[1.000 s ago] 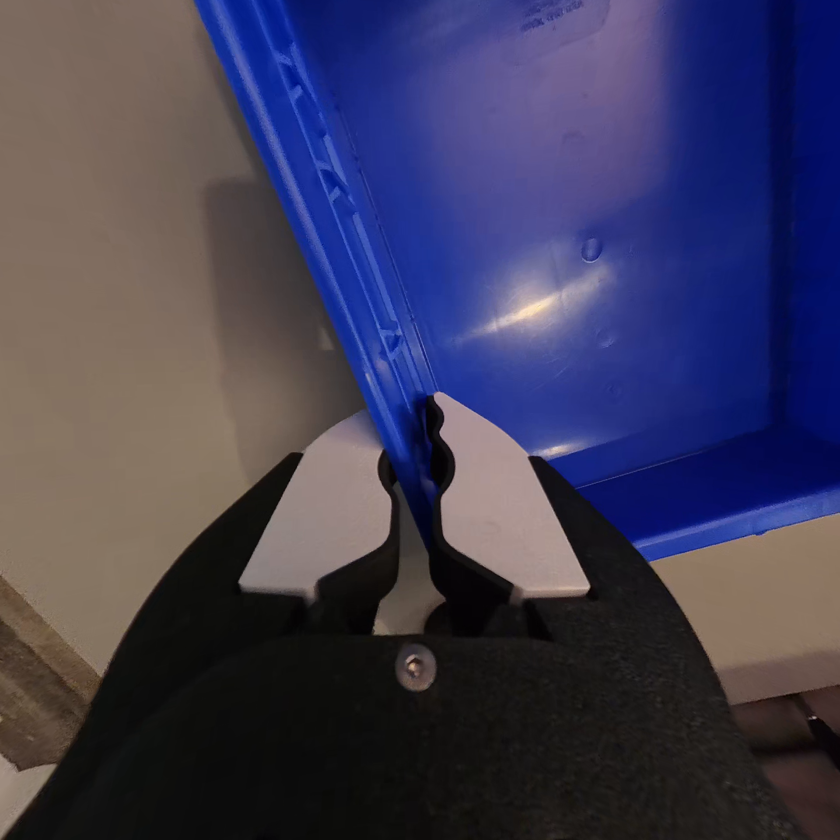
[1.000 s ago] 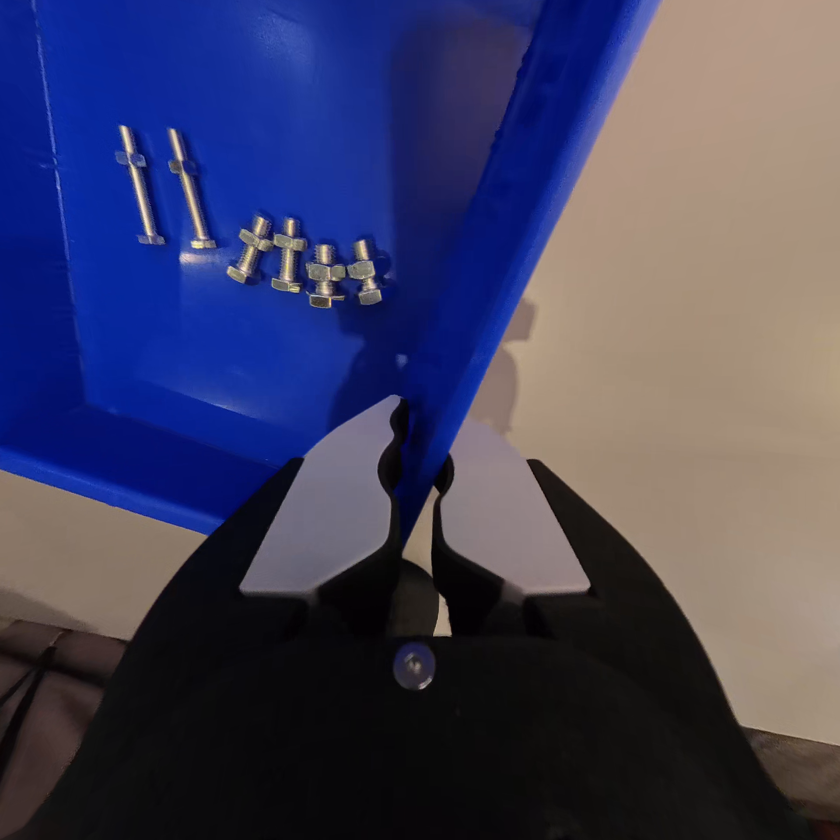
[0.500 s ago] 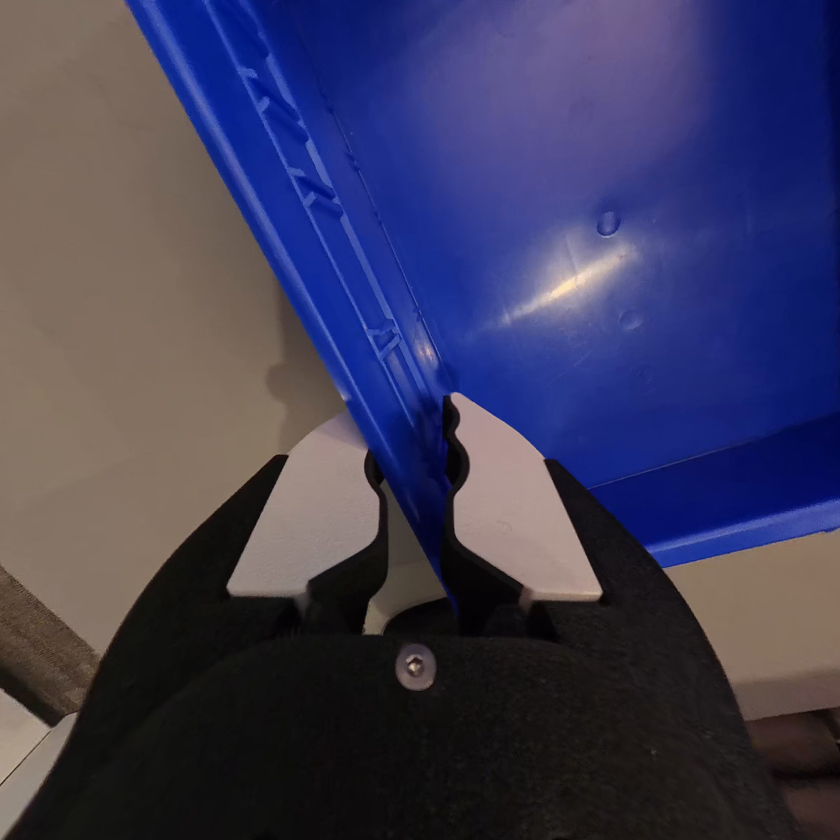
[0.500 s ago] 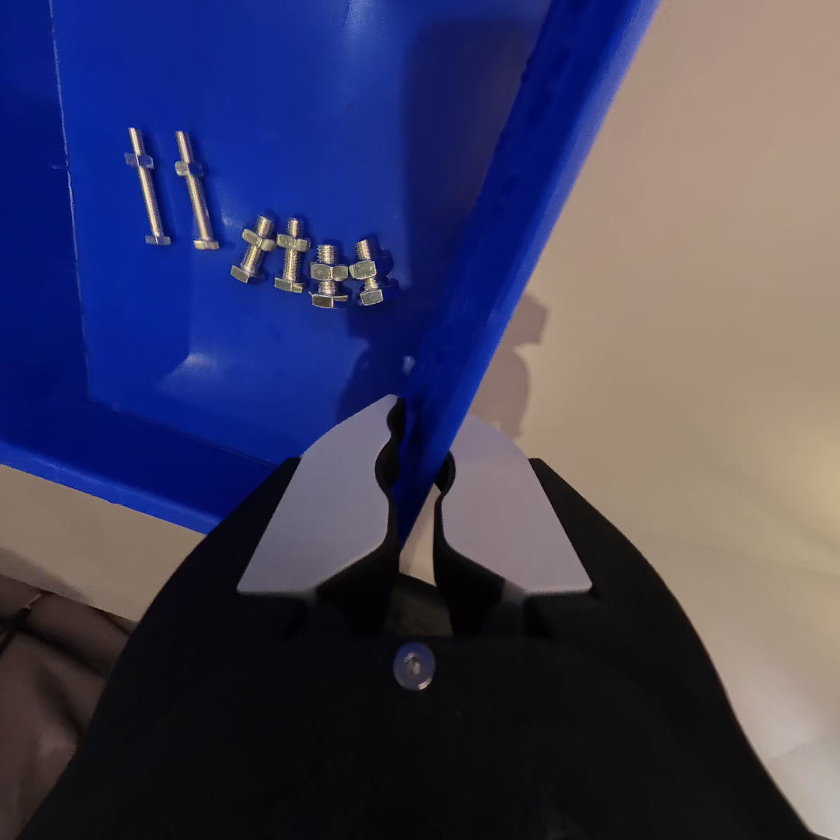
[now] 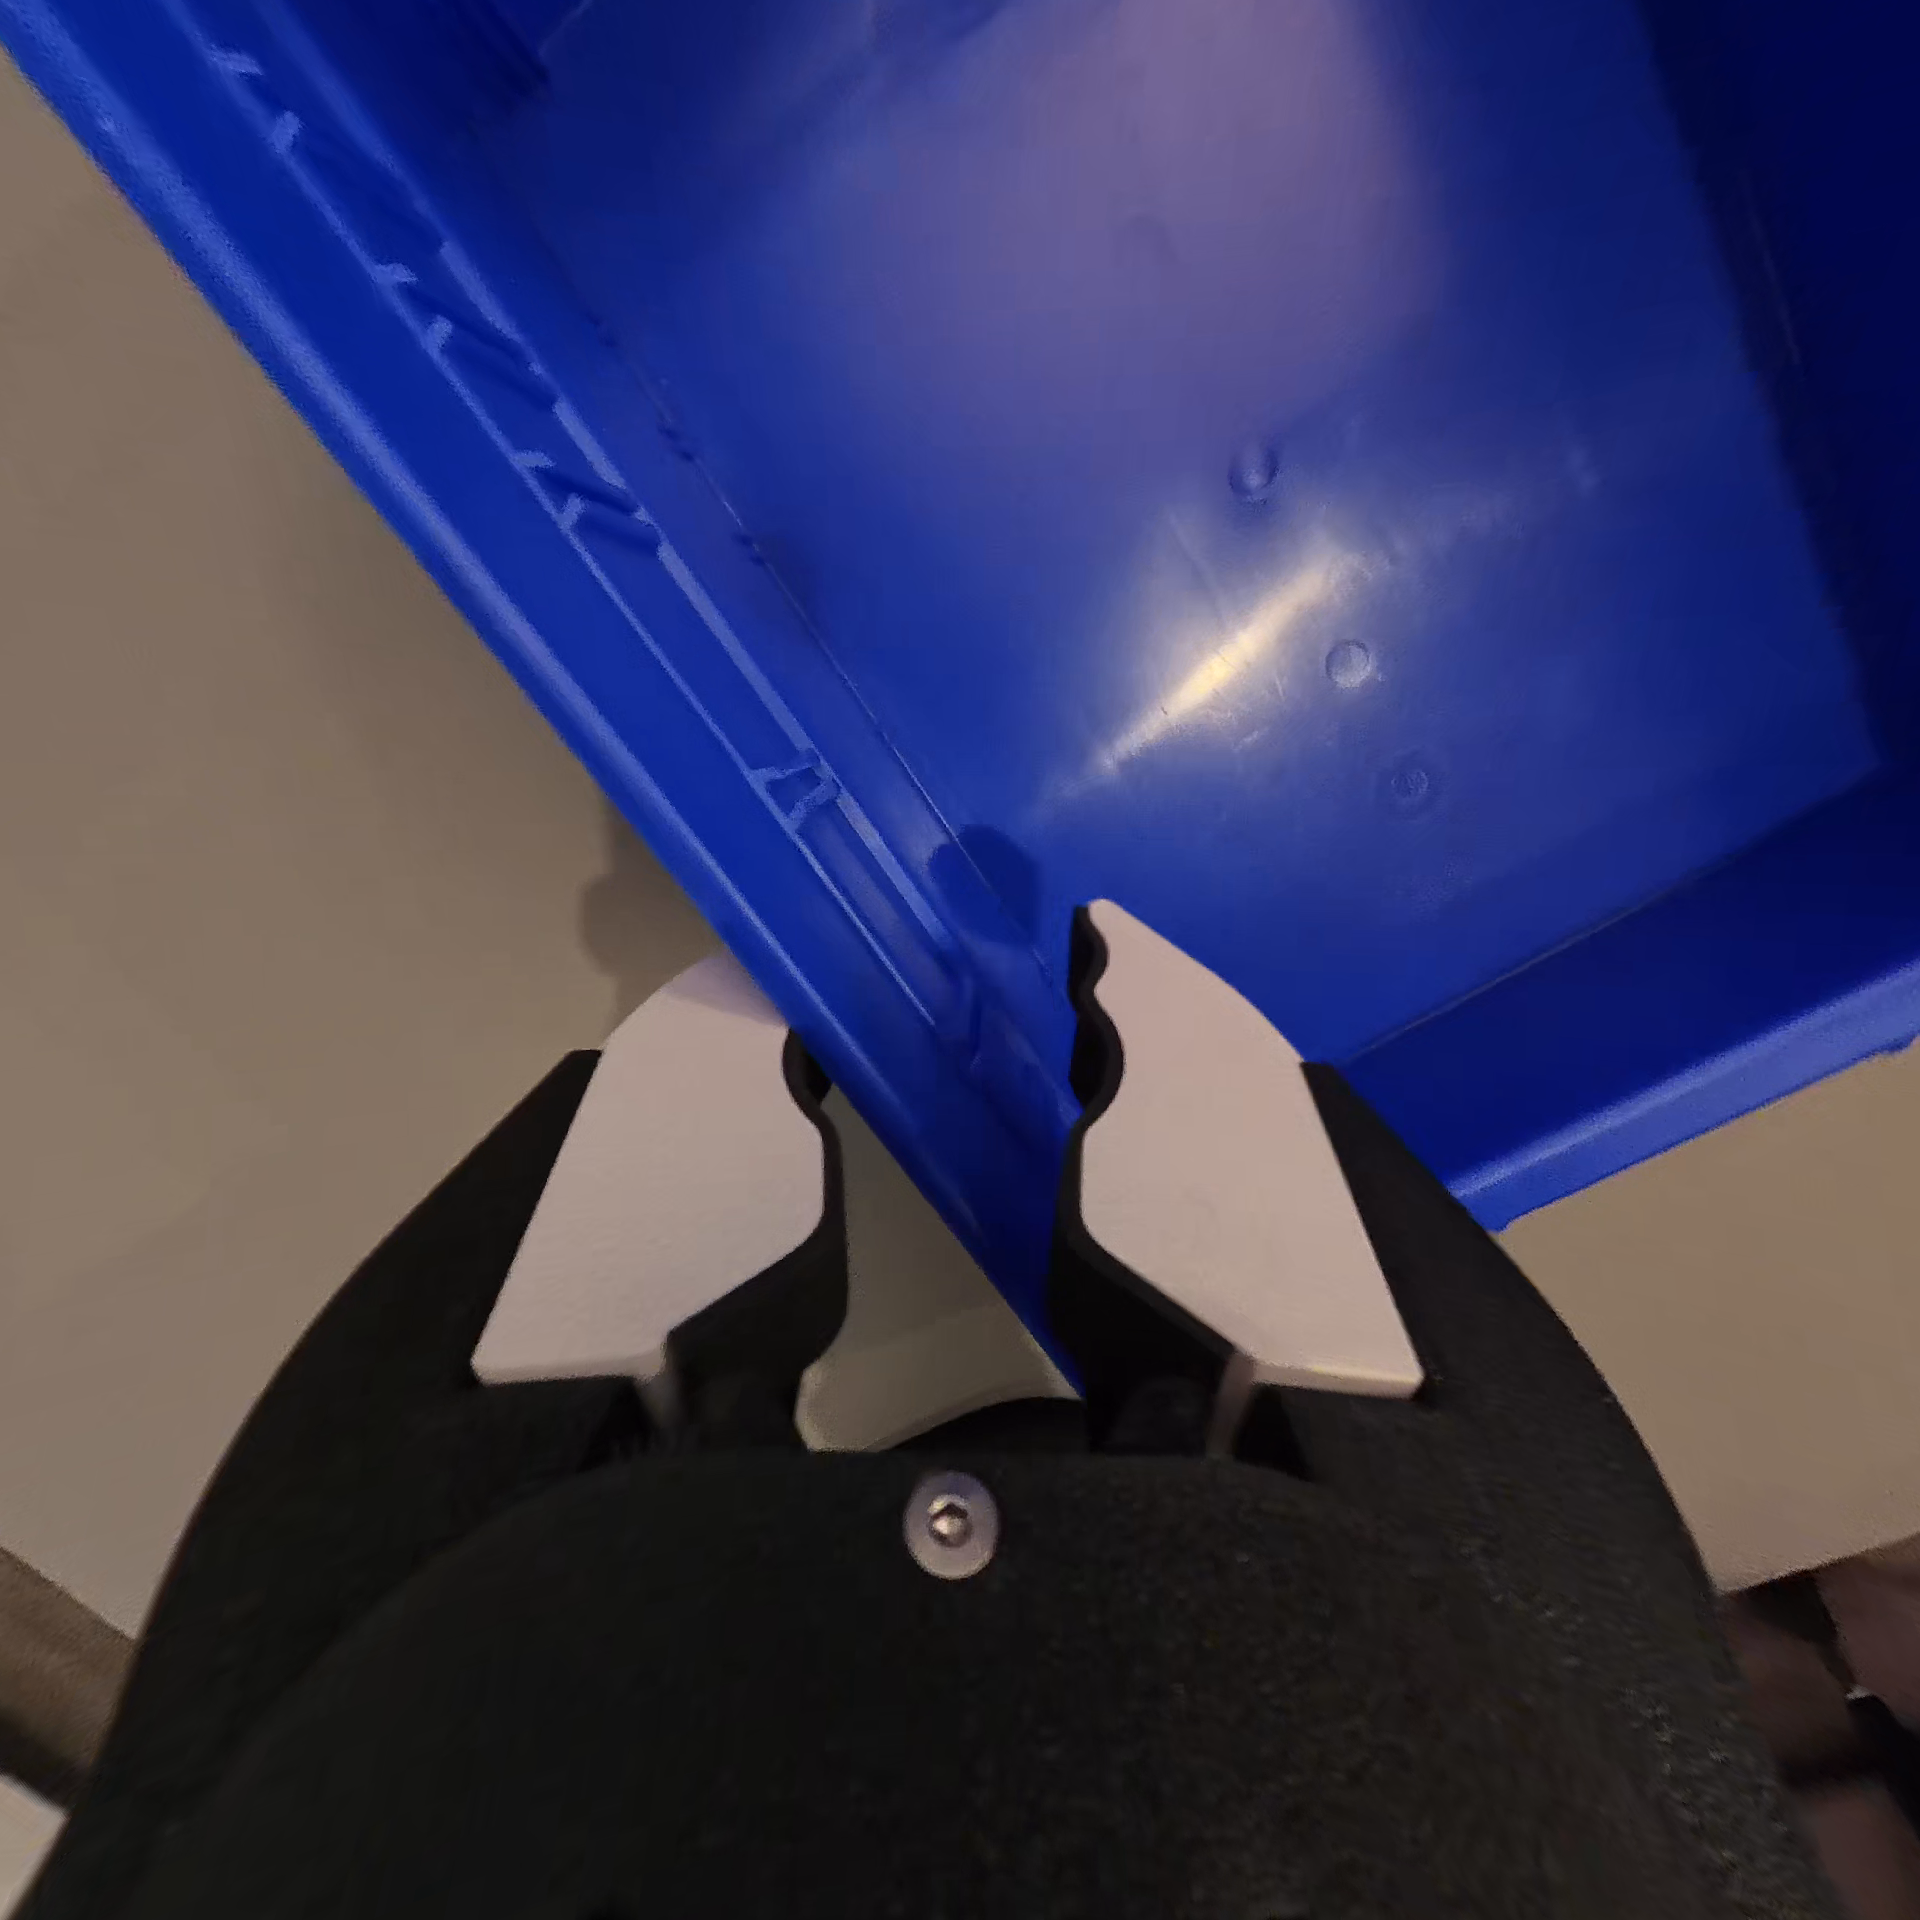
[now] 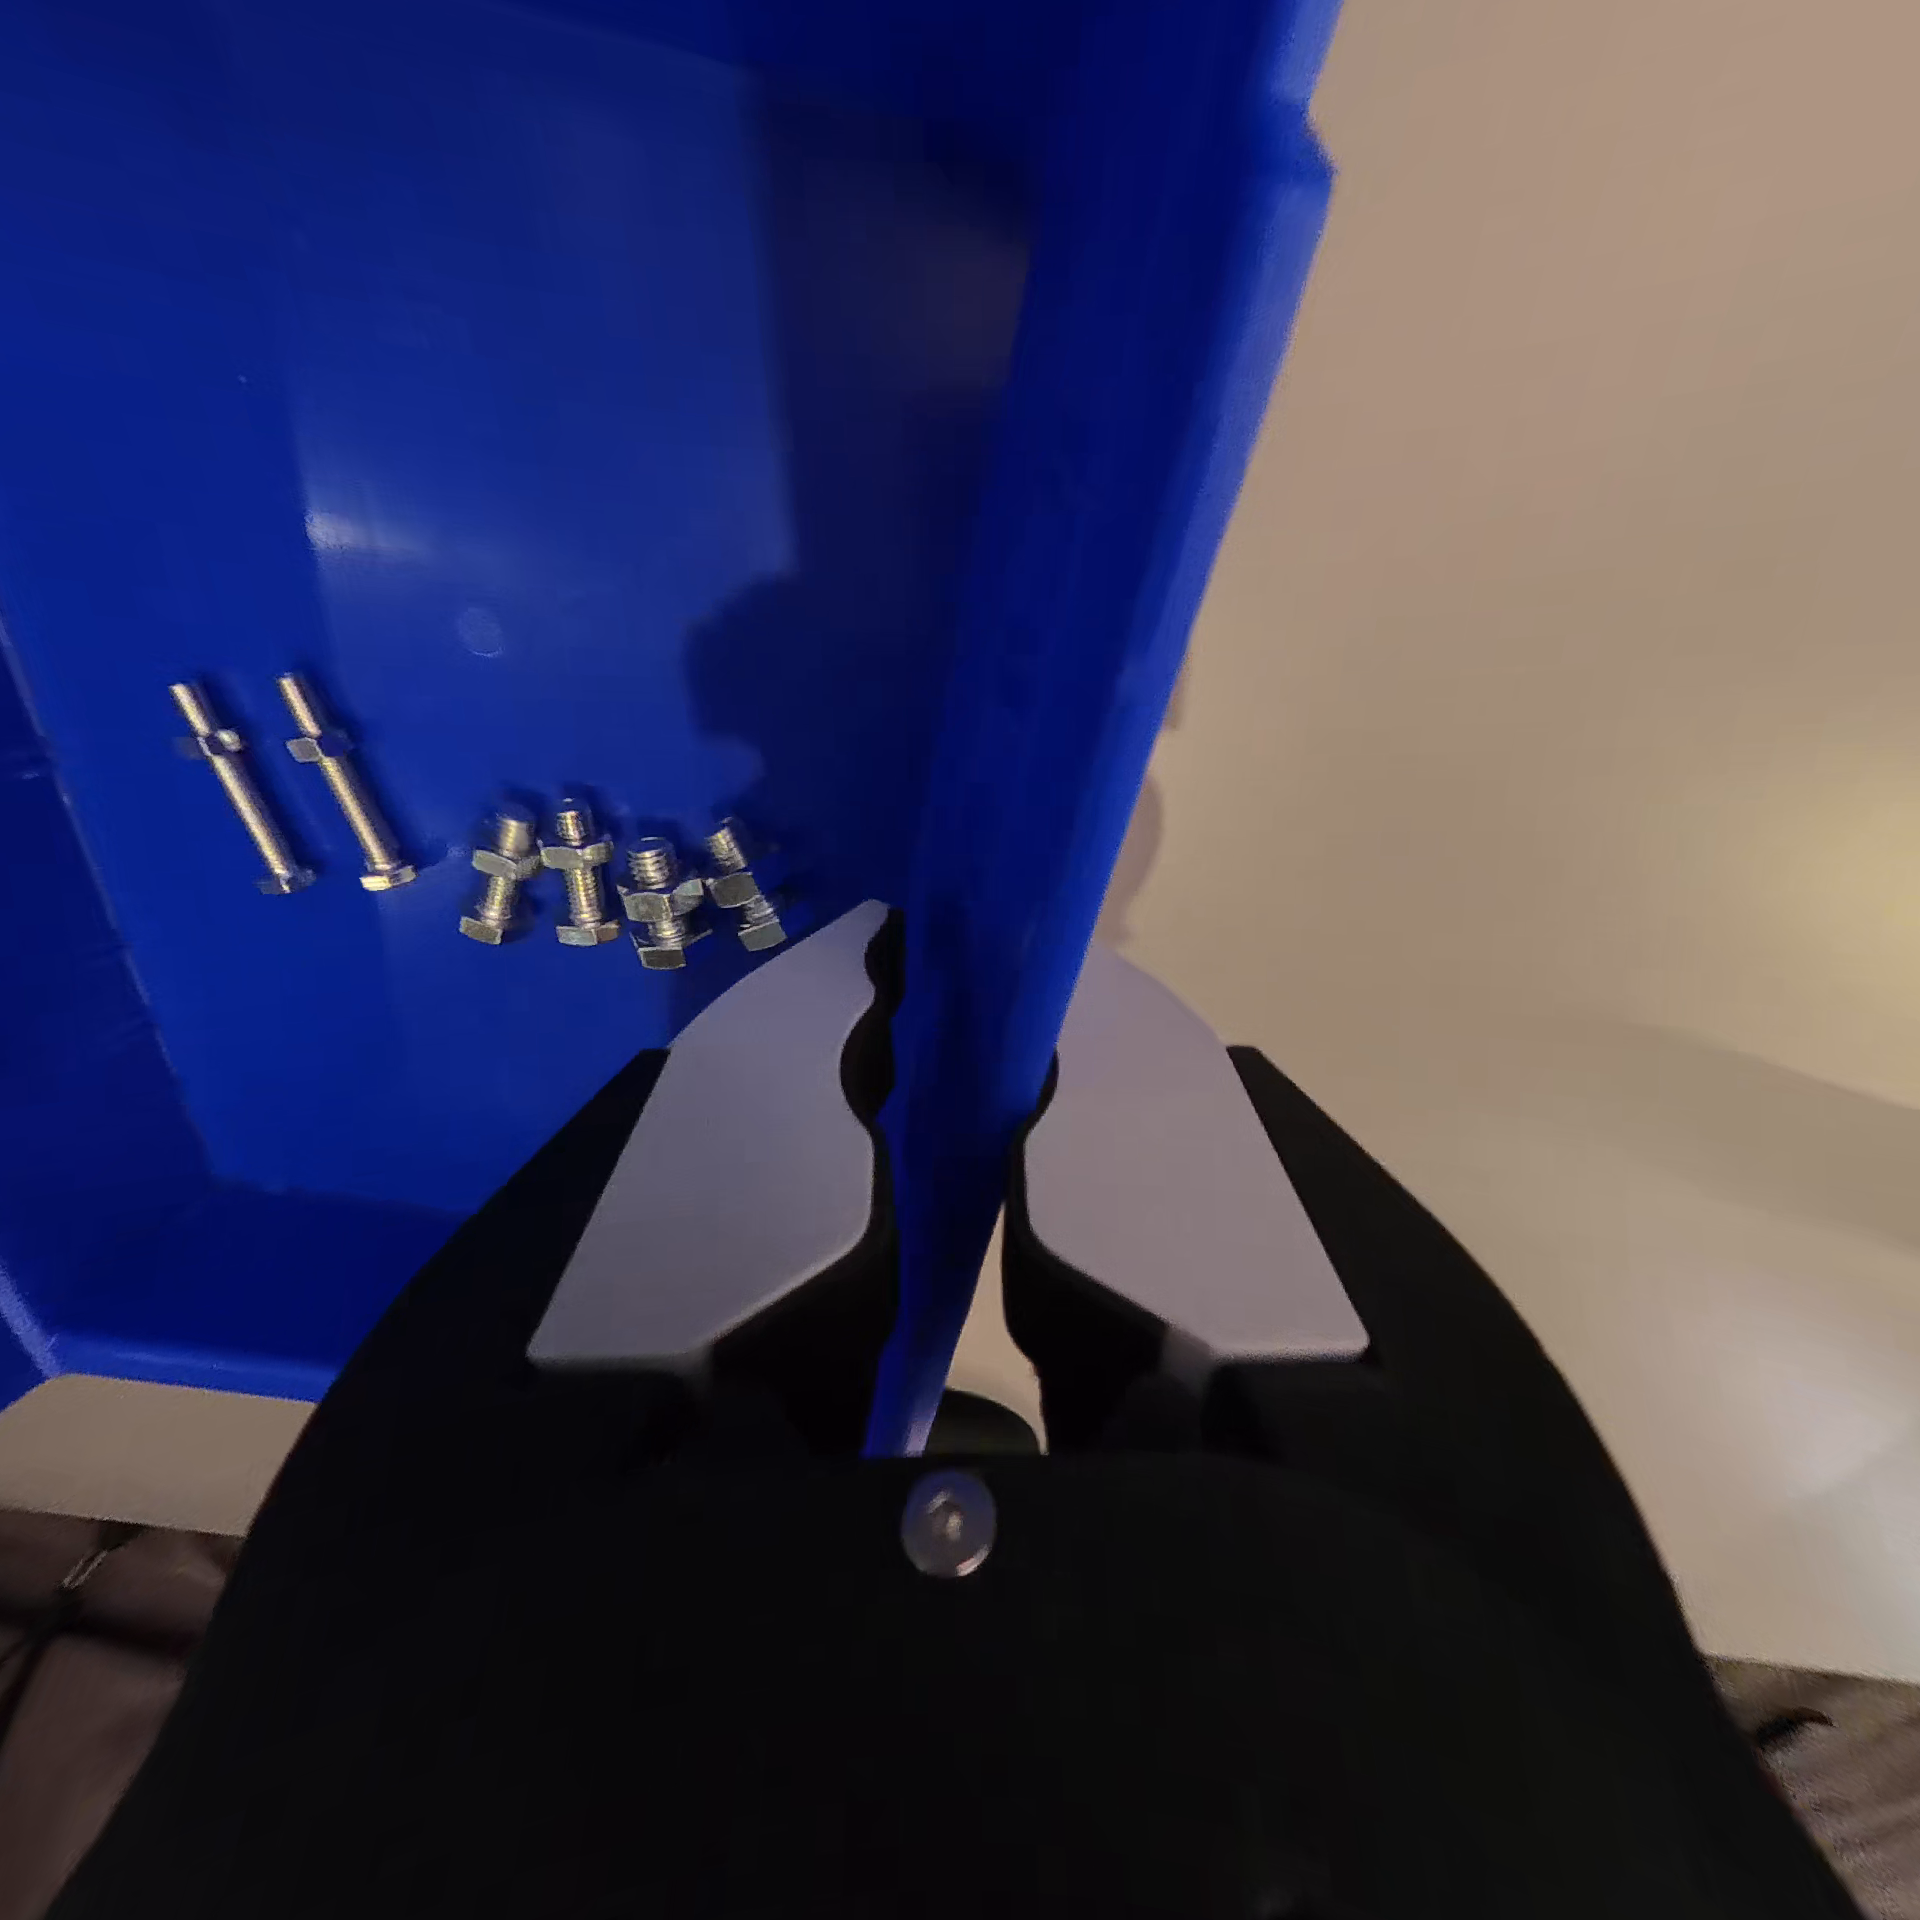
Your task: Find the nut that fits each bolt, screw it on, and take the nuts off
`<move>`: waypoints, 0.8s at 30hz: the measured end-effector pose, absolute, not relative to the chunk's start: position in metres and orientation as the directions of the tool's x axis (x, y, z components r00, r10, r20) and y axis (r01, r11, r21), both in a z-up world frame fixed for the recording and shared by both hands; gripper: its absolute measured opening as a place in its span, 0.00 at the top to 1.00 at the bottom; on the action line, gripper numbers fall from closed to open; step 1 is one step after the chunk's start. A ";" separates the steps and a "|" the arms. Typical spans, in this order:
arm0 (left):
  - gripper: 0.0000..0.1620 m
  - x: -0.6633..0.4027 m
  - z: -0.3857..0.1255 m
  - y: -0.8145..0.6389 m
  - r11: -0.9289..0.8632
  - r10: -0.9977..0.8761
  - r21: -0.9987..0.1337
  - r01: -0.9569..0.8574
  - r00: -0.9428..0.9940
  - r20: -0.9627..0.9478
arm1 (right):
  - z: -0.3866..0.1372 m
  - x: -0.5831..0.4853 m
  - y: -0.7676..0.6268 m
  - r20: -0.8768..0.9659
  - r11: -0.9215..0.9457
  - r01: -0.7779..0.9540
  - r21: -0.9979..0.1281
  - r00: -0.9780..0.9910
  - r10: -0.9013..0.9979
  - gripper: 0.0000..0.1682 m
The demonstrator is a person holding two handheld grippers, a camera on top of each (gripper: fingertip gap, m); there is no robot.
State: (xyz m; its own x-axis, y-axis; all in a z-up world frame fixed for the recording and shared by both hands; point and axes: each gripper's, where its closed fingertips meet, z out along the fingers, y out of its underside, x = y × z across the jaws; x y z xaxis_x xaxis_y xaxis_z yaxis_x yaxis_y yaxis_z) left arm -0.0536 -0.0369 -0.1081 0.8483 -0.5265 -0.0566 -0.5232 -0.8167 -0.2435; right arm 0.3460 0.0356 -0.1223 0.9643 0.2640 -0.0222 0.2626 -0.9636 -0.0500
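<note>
A blue plastic bin (image 5: pixel 1195 364) rests on a beige table. My left gripper (image 5: pixel 914 956) straddles the bin's left wall, which slants between the fingers. Its jaws are spread, with a gap beside the wall. My right gripper (image 6: pixel 987 935) is shut on the bin's right wall (image 6: pixel 1091 623). On the bin floor (image 6: pixel 571 364) lie two long bolts (image 6: pixel 291 790) with a nut on each, and to their right several short bolts with nuts (image 6: pixel 623 894), close to my right gripper's left finger. The left wrist view shows only bare bin floor.
The beige table (image 5: pixel 260 831) shows to the left of the bin and, in the right wrist view, to its right (image 6: pixel 1558 727). The table's near edge lies just behind both grippers, with dark material below it (image 6: pixel 104 1683). The gap from one gripper's tips to the other's is roughly 40 cm.
My left gripper's jaws have spread apart around the bin wall, which now slants more across the view. In the right wrist view the bolts have come lower and closer to the gripper.
</note>
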 end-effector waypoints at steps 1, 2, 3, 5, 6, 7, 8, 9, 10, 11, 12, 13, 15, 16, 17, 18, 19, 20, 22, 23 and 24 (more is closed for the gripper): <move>0.71 -0.053 -0.108 -0.038 -0.811 -0.537 -0.227 -0.539 0.840 -0.074 | -0.122 0.348 0.036 -0.042 -0.967 0.249 -0.055 0.967 0.251 0.91; 0.70 -0.055 -0.108 -0.037 -0.810 -0.538 -0.211 -0.548 0.836 -0.105 | -0.123 0.347 0.037 -0.087 -0.971 0.231 -0.065 0.968 0.236 0.94; 0.68 -0.056 -0.106 -0.036 -0.804 -0.538 -0.211 -0.555 0.832 -0.137 | -0.124 0.347 0.035 -0.133 -0.976 0.208 -0.060 0.968 0.215 0.93; 0.68 -0.057 -0.100 -0.032 -0.794 -0.535 -0.237 -0.560 0.828 -0.167 | -0.128 0.344 0.032 -0.223 -0.986 0.161 -0.040 0.961 0.166 0.93; 0.68 -0.057 -0.095 -0.029 -0.784 -0.534 -0.262 -0.563 0.827 -0.176 | -0.128 0.342 0.032 -0.242 -0.988 0.146 -0.048 0.958 0.154 0.93; 0.66 -0.058 -0.089 -0.028 -0.778 -0.529 -0.284 -0.560 0.828 -0.185 | -0.128 0.343 0.032 -0.235 -0.988 0.144 -0.053 0.960 0.153 0.93; 0.65 -0.058 -0.083 -0.027 -0.770 -0.526 -0.305 -0.560 0.829 -0.192 | -0.128 0.344 0.032 -0.215 -0.987 0.154 -0.051 0.963 0.161 0.94; 0.66 -0.059 -0.076 -0.025 -0.758 -0.524 -0.334 -0.560 0.828 -0.199 | -0.129 0.345 0.032 -0.186 -0.984 0.169 -0.046 0.967 0.175 0.95; 0.66 -0.061 -0.068 -0.024 -0.748 -0.515 -0.362 -0.556 0.831 -0.210 | -0.130 0.346 0.031 -0.163 -0.982 0.184 -0.039 0.969 0.188 0.95; 0.66 -0.063 -0.059 -0.023 -0.738 -0.506 -0.391 -0.550 0.835 -0.218 | -0.130 0.346 0.031 -0.153 -0.981 0.190 -0.028 0.969 0.192 0.95; 0.64 -0.065 -0.049 -0.021 -0.726 -0.492 -0.427 -0.538 0.841 -0.225 | -0.130 0.346 0.031 -0.154 -0.982 0.190 -0.015 0.970 0.190 0.95; 0.64 -0.069 -0.038 -0.020 -0.715 -0.473 -0.464 -0.523 0.850 -0.230 | -0.129 0.346 0.030 -0.165 -0.982 0.187 -0.005 0.969 0.186 0.96; 0.63 -0.078 -0.015 -0.016 -0.675 -0.426 -0.550 -0.491 0.869 -0.254 | -0.129 0.348 0.028 -0.194 -0.984 0.179 0.020 0.966 0.172 0.96; 0.64 -0.085 -0.001 -0.012 -0.647 -0.389 -0.599 -0.472 0.880 -0.272 | -0.129 0.351 0.026 -0.196 -0.984 0.177 0.035 0.966 0.167 0.96; 0.65 -0.092 0.012 -0.009 -0.614 -0.356 -0.647 -0.452 0.890 -0.285 | -0.128 0.356 0.024 -0.193 -0.984 0.174 0.048 0.968 0.162 0.96; 0.66 -0.099 0.026 -0.007 -0.576 -0.320 -0.695 -0.430 0.901 -0.292 | -0.126 0.362 0.023 -0.190 -0.984 0.169 0.058 0.969 0.156 0.96; 0.66 -0.108 0.040 -0.005 -0.537 -0.278 -0.739 -0.407 0.912 -0.300 | -0.125 0.368 0.021 -0.188 -0.984 0.167 0.066 0.970 0.152 0.96; 0.67 -0.116 0.053 -0.004 -0.499 -0.239 -0.774 -0.390 0.921 -0.309 | -0.123 0.374 0.018 -0.185 -0.983 0.168 0.078 0.971 0.151 0.96; 0.69 -0.130 0.071 -0.005 -0.441 -0.188 -0.817 -0.372 0.928 -0.321 | -0.117 0.386 0.010 -0.179 -0.980 0.165 0.111 0.973 0.143 0.96; 0.69 -0.135 0.077 -0.007 -0.426 -0.170 -0.829 -0.364 0.932 -0.321 | -0.113 0.391 0.007 -0.171 -0.978 0.165 0.128 0.975 0.142 0.96; 0.69 -0.139 0.081 -0.009 -0.417 -0.163 -0.838 -0.353 0.935 -0.313 | -0.108 0.396 0.003 -0.160 -0.976 0.167 0.140 0.977 0.144 0.96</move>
State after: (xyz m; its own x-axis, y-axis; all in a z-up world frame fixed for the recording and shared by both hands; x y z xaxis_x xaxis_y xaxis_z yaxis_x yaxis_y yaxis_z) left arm -0.1391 -0.0086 0.0808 0.9355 -0.1634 -0.3133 -0.3533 -0.4168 -0.8376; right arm 0.3962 0.0034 -0.1084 0.9765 0.1441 -0.1602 0.1669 -0.9760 0.1396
